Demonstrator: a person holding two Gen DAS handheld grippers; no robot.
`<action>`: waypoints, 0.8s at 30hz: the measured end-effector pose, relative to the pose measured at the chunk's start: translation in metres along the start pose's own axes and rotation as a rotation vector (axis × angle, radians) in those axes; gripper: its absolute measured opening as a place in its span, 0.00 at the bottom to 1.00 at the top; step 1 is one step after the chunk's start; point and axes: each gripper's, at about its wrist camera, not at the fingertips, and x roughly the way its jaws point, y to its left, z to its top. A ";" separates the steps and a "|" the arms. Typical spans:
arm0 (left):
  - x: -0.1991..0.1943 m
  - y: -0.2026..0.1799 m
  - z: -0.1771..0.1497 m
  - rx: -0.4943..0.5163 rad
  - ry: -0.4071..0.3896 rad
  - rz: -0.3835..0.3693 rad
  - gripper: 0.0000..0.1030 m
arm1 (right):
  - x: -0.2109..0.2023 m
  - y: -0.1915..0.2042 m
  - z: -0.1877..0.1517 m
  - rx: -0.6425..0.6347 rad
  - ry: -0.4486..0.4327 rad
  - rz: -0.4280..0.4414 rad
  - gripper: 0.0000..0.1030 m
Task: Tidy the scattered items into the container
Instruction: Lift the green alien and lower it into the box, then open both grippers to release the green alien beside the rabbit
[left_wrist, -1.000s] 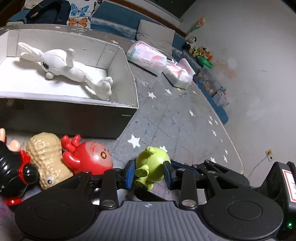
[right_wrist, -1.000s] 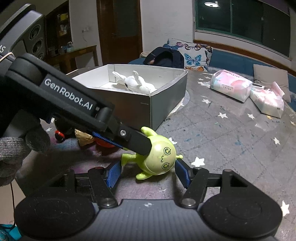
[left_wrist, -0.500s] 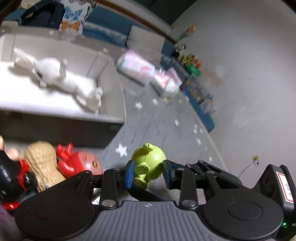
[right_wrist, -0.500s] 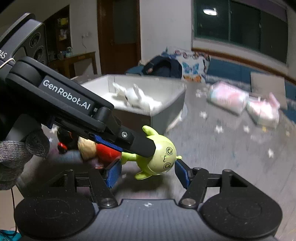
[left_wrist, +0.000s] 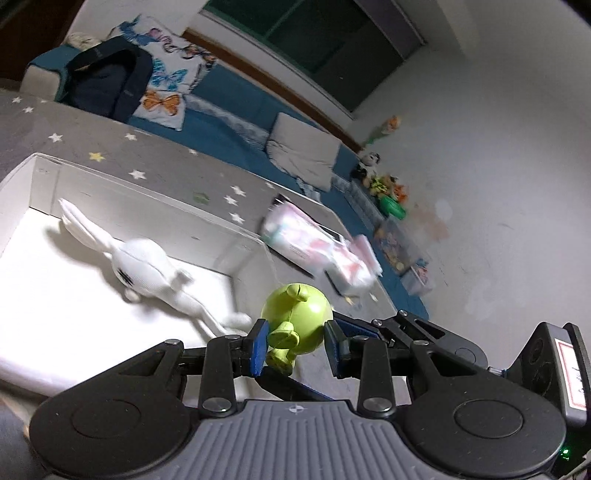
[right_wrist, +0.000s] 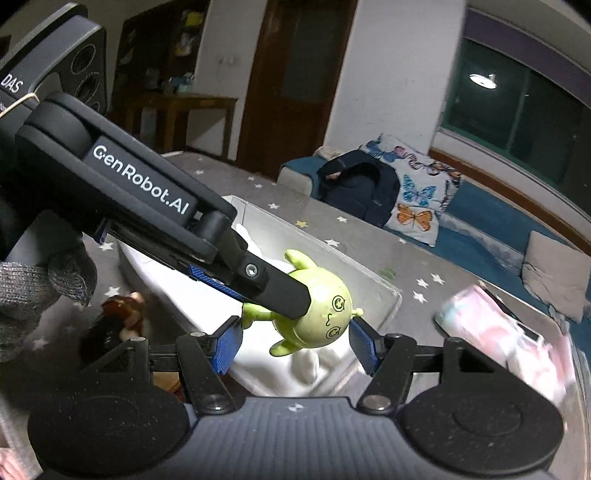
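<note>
Left tool pinches the green toy mid-frame; hard, light, slick plastic, so grip its round body. Right tool wide.

Your left gripper is clamped, its two blue-padded fingers pressed in from either side on what it holds, and it is raised off the tabletop, tilted so its fingers point forward and slightly down. From the right wrist view the same left gripper reaches in from the upper left as a long black arm, its dark finger laid across the held piece. Your gloved left hand wraps the handle at the left edge. Your right gripper sits spread wide, its blue pads standing apart on both sides, gripping nothing.
</note>
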 end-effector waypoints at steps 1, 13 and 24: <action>0.004 0.006 0.004 -0.010 0.003 0.003 0.34 | 0.009 -0.001 0.004 -0.010 0.013 0.003 0.63; 0.050 0.052 0.012 -0.111 0.089 0.061 0.34 | 0.070 0.008 0.003 -0.108 0.158 0.024 0.61; 0.042 0.049 0.006 -0.088 0.087 0.093 0.34 | 0.064 0.001 -0.002 -0.045 0.148 0.045 0.61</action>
